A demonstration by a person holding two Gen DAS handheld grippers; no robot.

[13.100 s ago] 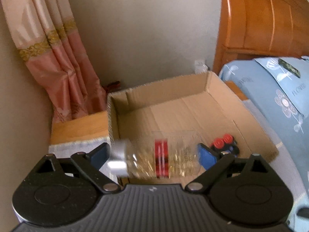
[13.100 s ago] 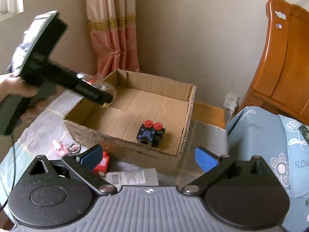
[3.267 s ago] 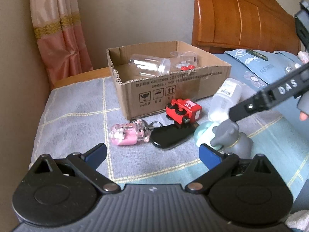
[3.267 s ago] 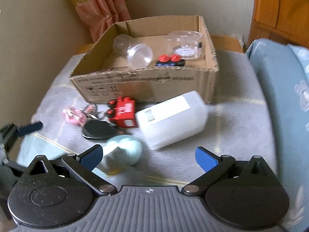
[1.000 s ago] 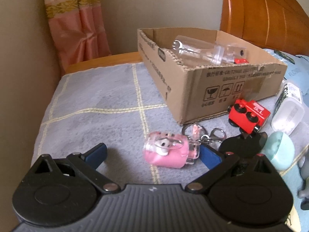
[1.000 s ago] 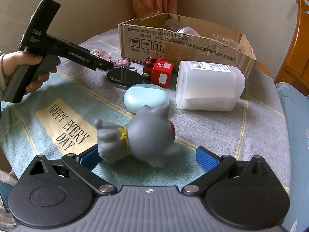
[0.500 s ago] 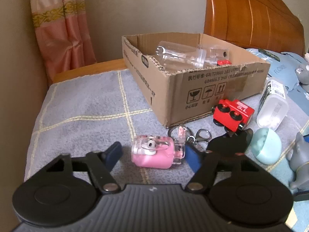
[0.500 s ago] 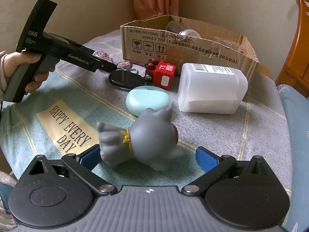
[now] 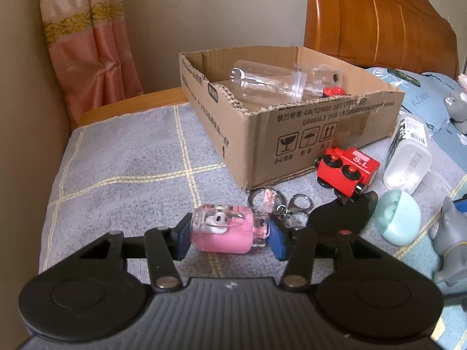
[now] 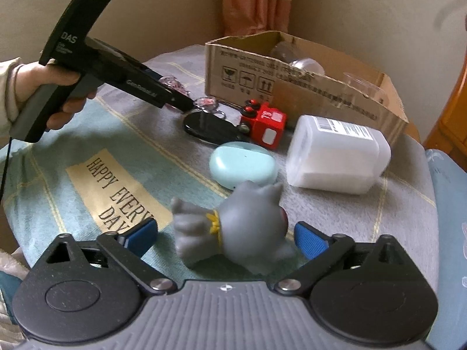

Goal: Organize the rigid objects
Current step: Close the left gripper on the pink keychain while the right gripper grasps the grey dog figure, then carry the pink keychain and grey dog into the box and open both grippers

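Note:
My left gripper (image 9: 229,237) is shut on a pink keychain charm (image 9: 223,229) that rests on the grey blanket, its metal rings (image 9: 280,204) trailing toward the cardboard box (image 9: 292,134). The box holds clear plastic containers (image 9: 268,86) and a toy with red knobs (image 9: 334,91). My right gripper (image 10: 226,237) is open, its blue pads on either side of a grey cat figure (image 10: 233,224) lying on the blanket. A red toy train car (image 9: 347,170), a black oval case (image 9: 340,217), a mint green case (image 10: 243,164) and a white plastic bottle (image 10: 338,151) lie in front of the box.
A wooden headboard (image 9: 379,20) stands behind the box, with a blue floral pillow (image 9: 420,93) to the right. A pink curtain (image 9: 87,49) hangs at the back left. A towel printed "HAPPY EVERY DAY" (image 10: 116,189) lies at the front left.
My left gripper's fingers have closed from wide open onto the pink keychain charm. My right gripper has moved closer around the grey cat figure and stays open.

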